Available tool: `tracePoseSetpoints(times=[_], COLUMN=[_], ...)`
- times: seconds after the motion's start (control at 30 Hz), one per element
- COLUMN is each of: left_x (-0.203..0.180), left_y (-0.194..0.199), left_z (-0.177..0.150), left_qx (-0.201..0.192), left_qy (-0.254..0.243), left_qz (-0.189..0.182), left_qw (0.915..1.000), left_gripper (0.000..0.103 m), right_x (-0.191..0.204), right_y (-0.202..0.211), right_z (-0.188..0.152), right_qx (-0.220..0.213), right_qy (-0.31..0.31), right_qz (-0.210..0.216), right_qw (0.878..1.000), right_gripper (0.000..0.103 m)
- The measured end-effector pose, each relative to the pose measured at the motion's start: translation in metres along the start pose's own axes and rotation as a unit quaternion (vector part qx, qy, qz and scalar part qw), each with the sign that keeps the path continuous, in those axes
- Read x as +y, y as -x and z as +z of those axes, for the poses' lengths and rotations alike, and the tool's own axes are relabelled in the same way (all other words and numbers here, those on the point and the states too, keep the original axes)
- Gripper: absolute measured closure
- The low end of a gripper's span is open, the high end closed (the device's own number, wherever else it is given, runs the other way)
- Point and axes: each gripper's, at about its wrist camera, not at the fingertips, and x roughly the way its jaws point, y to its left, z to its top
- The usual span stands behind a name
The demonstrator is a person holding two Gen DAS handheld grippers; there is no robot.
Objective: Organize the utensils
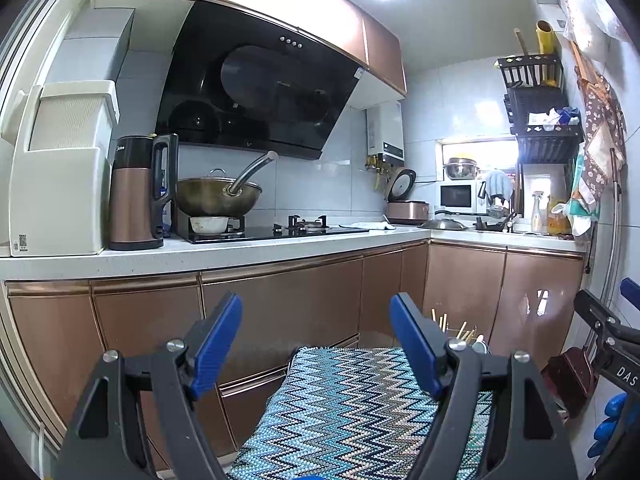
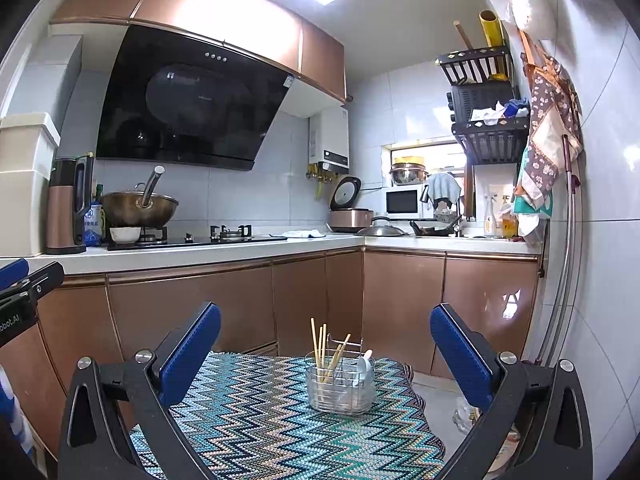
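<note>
A clear utensil holder (image 2: 340, 386) stands upright on a zigzag-patterned cloth (image 2: 256, 420), toward its far right part. Wooden chopsticks (image 2: 320, 346) and a white spoon (image 2: 365, 362) stick out of it. My right gripper (image 2: 325, 344) is open, level, short of the holder, with nothing between its blue pads (image 2: 192, 354). My left gripper (image 1: 316, 340) is open too and empty, over the cloth (image 1: 352, 408). In the left wrist view only the chopstick tips (image 1: 442, 320) show past the right finger; the holder is mostly hidden. The right gripper's body (image 1: 612, 344) shows at that view's right edge.
Copper cabinet doors (image 2: 192, 304) run behind the cloth, under a white counter (image 2: 224, 250) with a wok (image 2: 140, 208), a kettle (image 2: 66, 216), a hob and a rice cooker (image 2: 351, 218). A tiled wall with a metal rail (image 2: 568, 280) is close on the right.
</note>
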Motion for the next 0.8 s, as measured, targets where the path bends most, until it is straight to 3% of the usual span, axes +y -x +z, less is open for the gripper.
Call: tracePoseSetpoints(times=[0.8], left_x=[0.0051], left_y=[-0.0059], left_z=[-0.0058], left_qx=[0.009], left_qy=[-0.009], left_qz=[0.004], left_qw=[0.9999], left_gripper=[0.028], right_x=[0.0040], right_y=[0.0013], right_z=[0.0004], right_qx=[0.002], right_qy=[0.007], right_qz=[-0.008], right_qw=[1.000], right_gripper=[0.000])
